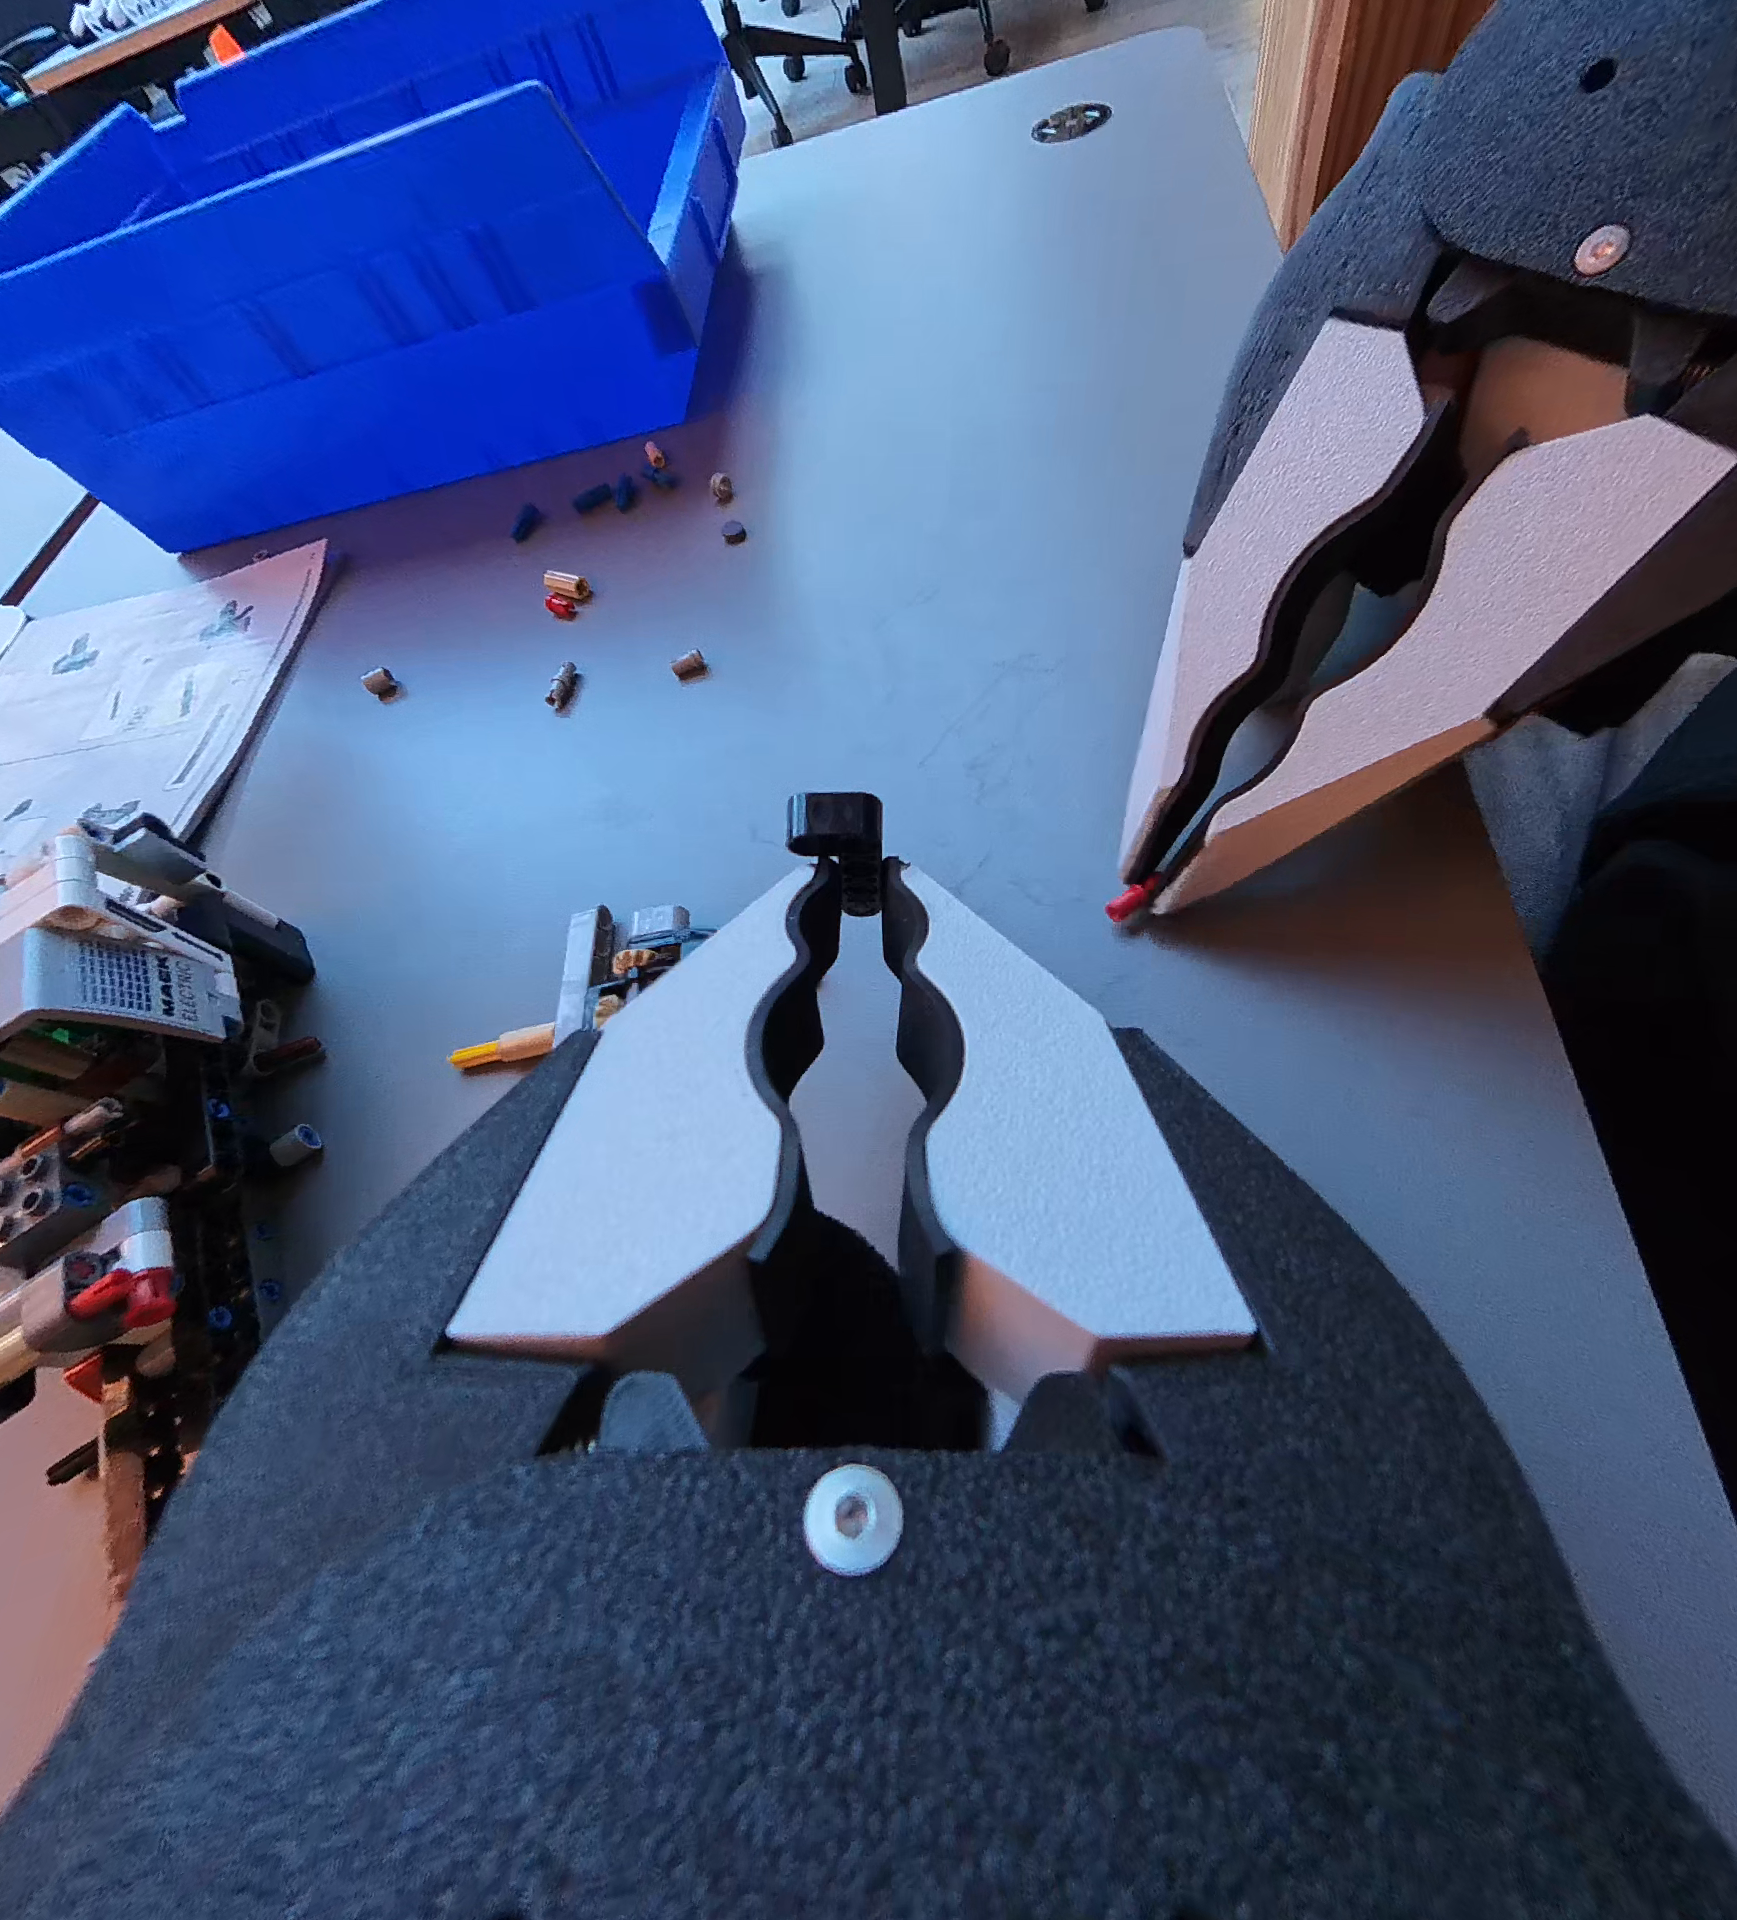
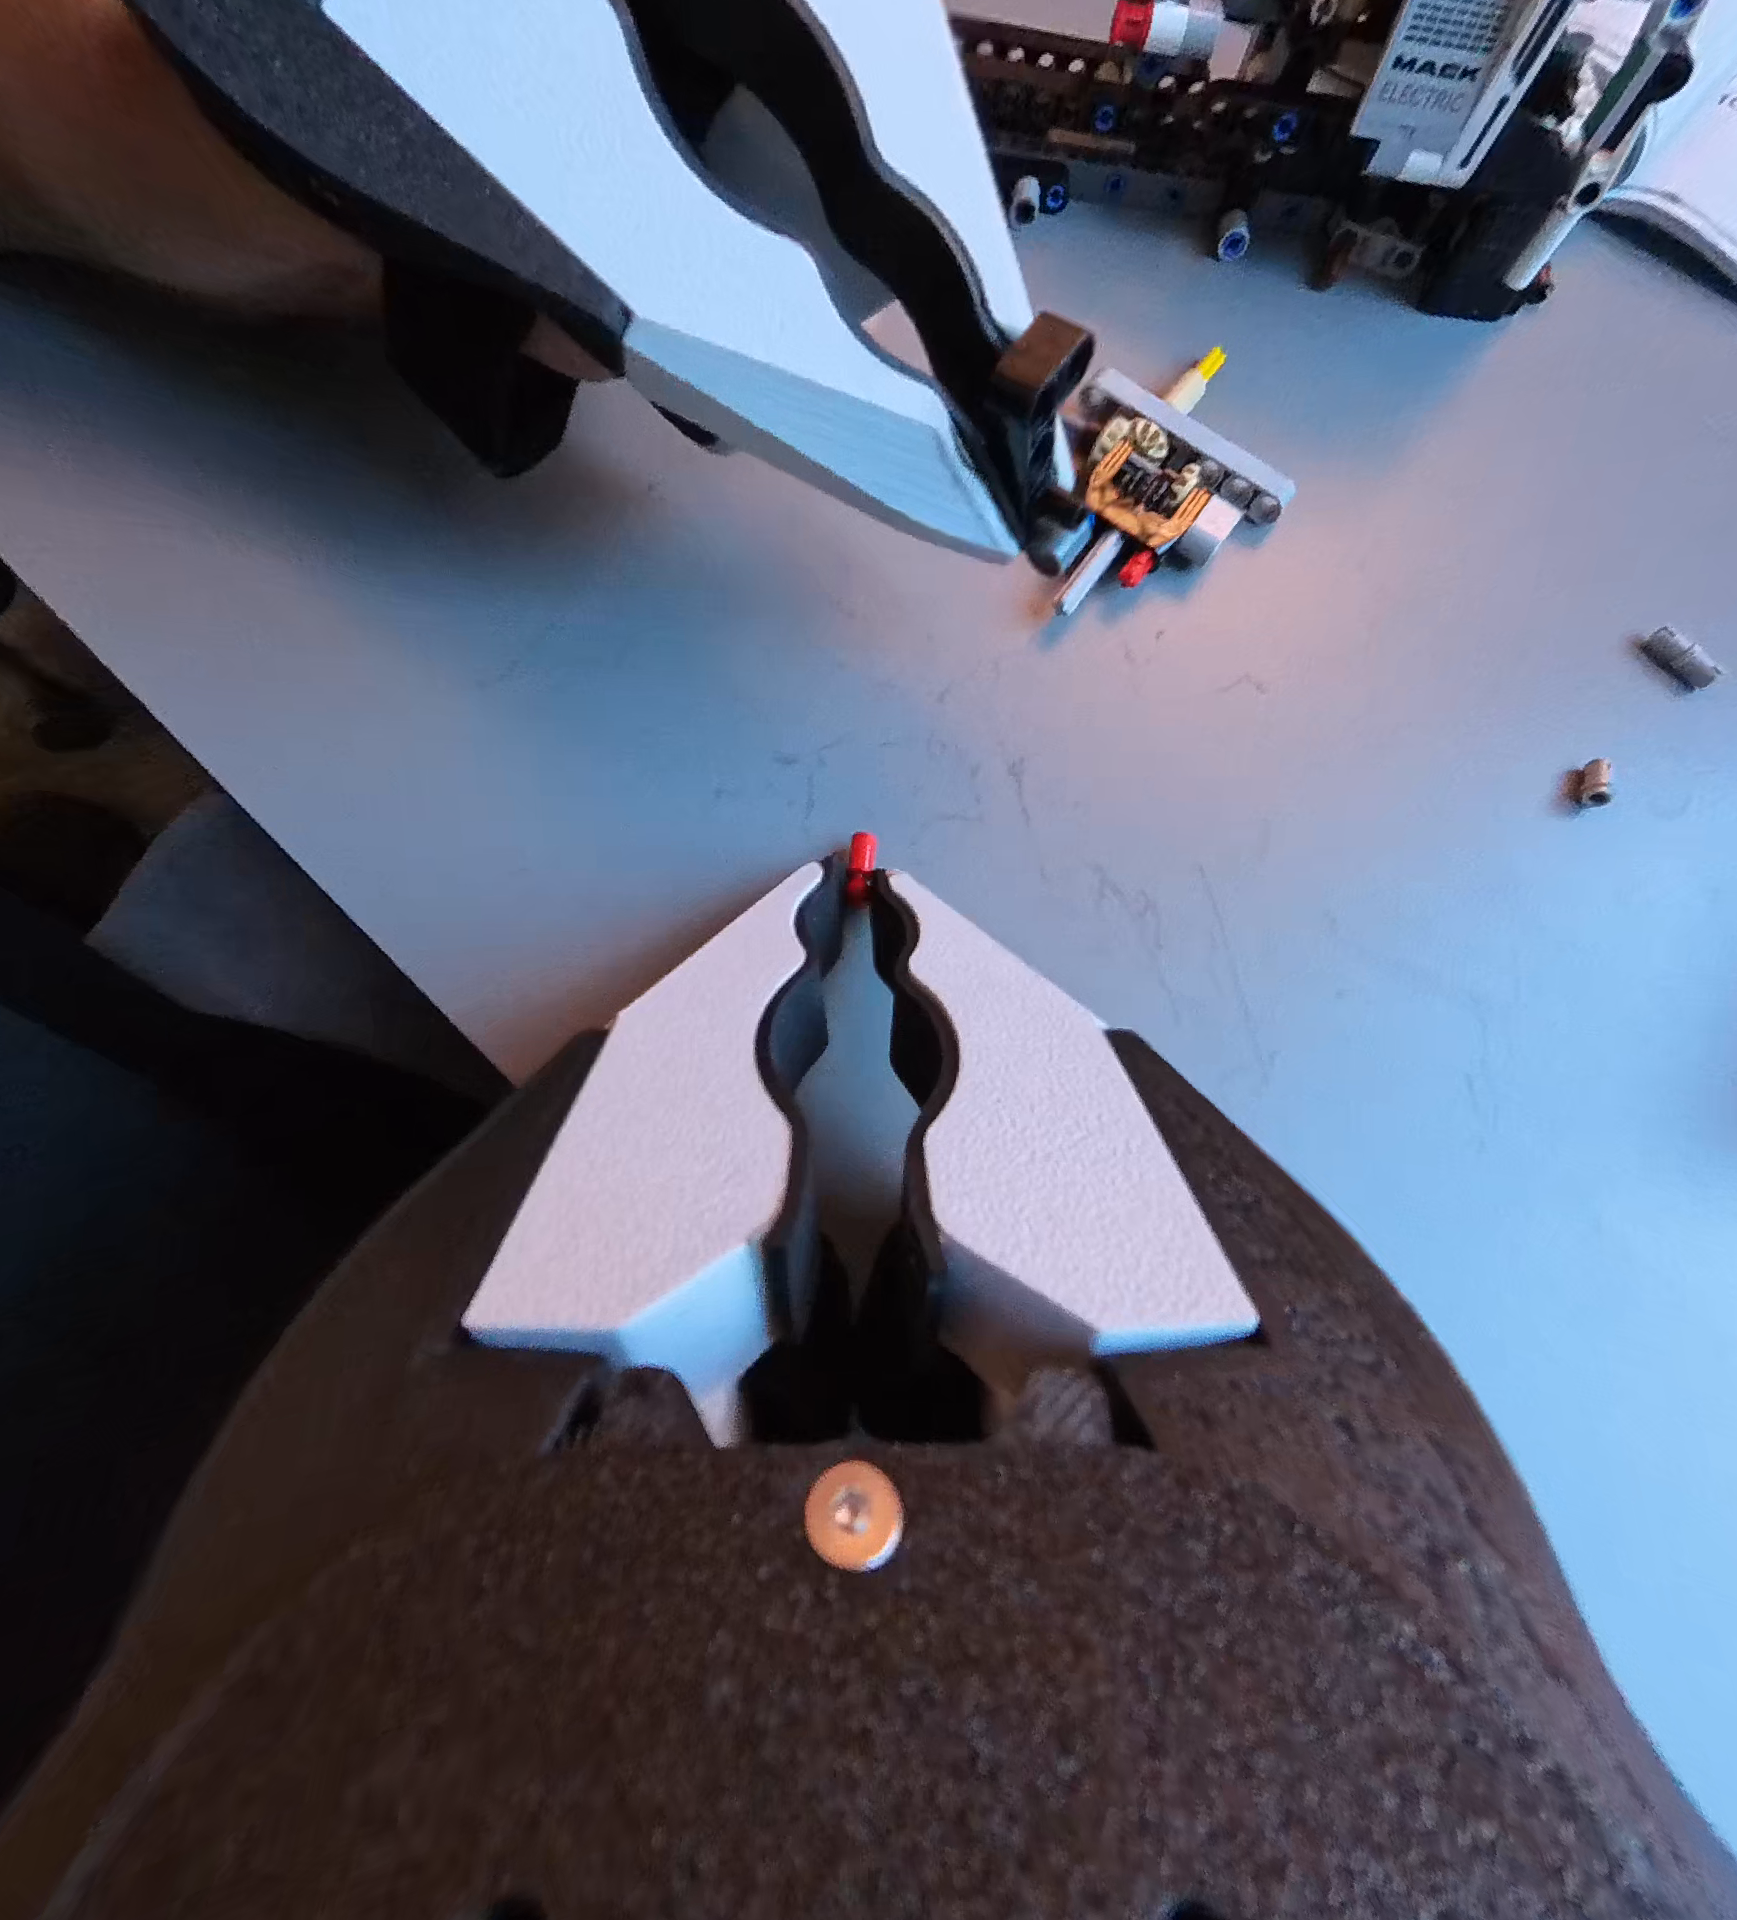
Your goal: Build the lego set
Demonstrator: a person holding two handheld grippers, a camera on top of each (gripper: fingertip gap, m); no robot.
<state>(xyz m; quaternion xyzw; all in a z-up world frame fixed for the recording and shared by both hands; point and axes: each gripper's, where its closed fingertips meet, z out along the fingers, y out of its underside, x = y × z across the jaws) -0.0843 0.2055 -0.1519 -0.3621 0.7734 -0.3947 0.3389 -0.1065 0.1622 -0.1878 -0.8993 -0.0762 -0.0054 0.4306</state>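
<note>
My left gripper (image 1: 856, 883) is shut on a black L-shaped Lego beam (image 1: 836, 821), held just above the grey table (image 1: 947, 416). It also shows in the right wrist view (image 2: 1025, 520), with the beam (image 2: 1046, 364) beside a small grey sub-assembly (image 2: 1170, 468) with tan gears and a yellow-tipped axle. My right gripper (image 2: 859, 878) is shut on a small red pin (image 2: 859, 860). In the left wrist view the right gripper (image 1: 1144, 894) is at the right, with the red pin (image 1: 1126, 902) at its tips. The sub-assembly (image 1: 625, 961) lies left of my left fingers.
A large part-built truck model (image 1: 85, 1039) sits at the left, also at the top of the right wrist view (image 2: 1363, 125). An open instruction booklet (image 1: 116, 696) lies behind it. A blue bin (image 1: 344, 312) stands at the back left. Small loose pins (image 1: 563, 597) are scattered before the bin. The left gripper's tips are roughly 6 centimeters from the right gripper's.
</note>
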